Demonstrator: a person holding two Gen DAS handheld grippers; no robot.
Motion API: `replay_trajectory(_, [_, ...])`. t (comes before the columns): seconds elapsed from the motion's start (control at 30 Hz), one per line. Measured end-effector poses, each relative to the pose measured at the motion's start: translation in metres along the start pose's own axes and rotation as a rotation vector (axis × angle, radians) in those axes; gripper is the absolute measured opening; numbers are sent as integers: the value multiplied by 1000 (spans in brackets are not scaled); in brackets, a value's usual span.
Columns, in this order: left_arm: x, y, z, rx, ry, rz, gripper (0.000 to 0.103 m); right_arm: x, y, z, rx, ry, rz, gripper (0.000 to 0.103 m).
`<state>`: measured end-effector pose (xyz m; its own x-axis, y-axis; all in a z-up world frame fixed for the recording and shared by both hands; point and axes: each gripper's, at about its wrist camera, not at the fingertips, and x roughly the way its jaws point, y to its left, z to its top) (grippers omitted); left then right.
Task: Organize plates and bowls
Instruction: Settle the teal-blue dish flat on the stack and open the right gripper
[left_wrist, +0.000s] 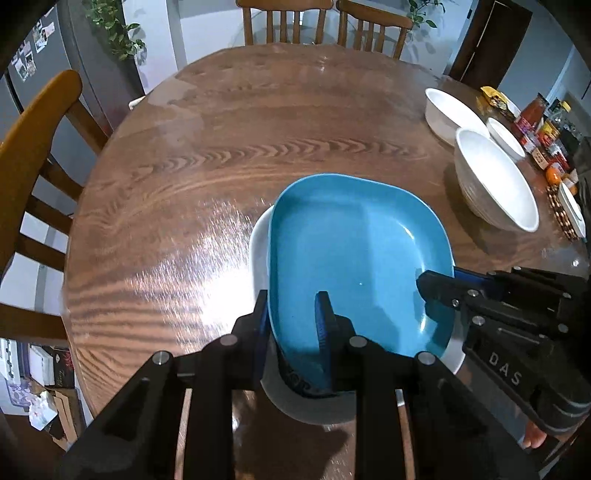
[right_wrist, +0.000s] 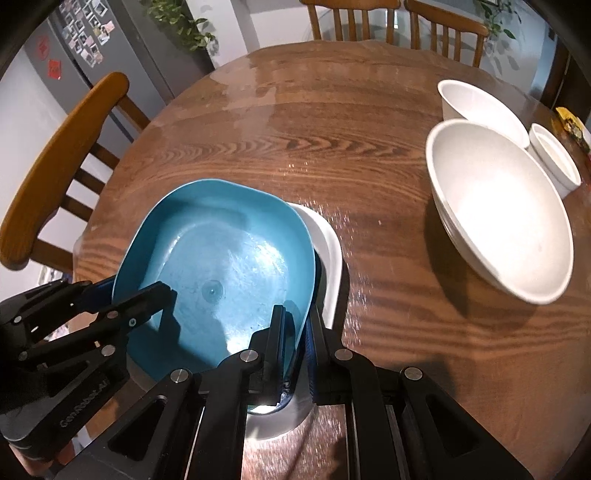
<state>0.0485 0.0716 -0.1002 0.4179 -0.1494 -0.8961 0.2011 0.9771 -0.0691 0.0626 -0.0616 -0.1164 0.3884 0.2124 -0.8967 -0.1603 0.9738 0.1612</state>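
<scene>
Blue plate (left_wrist: 354, 266) sits tilted on a white plate (left_wrist: 258, 254) at the near edge of the wood table (left_wrist: 221, 155), pinched by both grippers at once. Left gripper (left_wrist: 293, 332) has its fingers straddling the near-left rim, one pad under and outside, one inside the well, clamped on the blue plate; right gripper (right_wrist: 293, 332) does the same on the near-right rim, clamped too. Each gripper shows in the other's view reaching in from the side. Plate's long axis runs away from the fingers toward the table centre, so both grips are at the near short end, far end unsupported. Blue plate looks offset from the white one underneath: white rim peeks out left in the left view, right in the right view. White bowl (right_wrist: 498, 218) stack sits well apart to the right, with two more white dishes behind it. Judgement: next move is lowering or squaring blue onto white; right arm is nearer the bowls.
</scene>
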Motion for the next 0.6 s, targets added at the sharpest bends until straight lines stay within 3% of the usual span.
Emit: replay_trajectory(0.6, [-3,-1,-2,15,25,9,22,-7,1,-1,-17,13,-9,12])
